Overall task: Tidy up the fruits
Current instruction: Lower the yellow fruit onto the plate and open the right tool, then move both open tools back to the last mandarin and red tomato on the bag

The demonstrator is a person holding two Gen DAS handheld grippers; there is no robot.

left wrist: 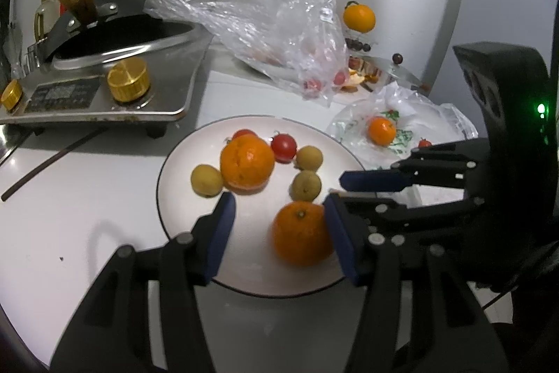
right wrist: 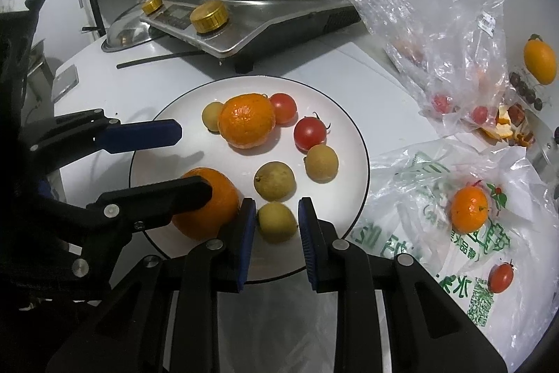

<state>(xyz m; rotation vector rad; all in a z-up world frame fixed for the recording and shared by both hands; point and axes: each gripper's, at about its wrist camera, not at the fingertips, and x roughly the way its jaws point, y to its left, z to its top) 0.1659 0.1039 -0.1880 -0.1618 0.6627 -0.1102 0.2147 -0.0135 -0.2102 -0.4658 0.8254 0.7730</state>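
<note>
Only right wrist view shows fingers gripping longan.

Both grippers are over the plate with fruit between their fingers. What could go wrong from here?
1. The right gripper pinches a small round yellow-green fruit; it may pop out sideways and roll.
2. The left gripper has the orange against only one finger, so it may roll toward the plate rim when released.
3. The two grippers sit close together and could collide.
</note>
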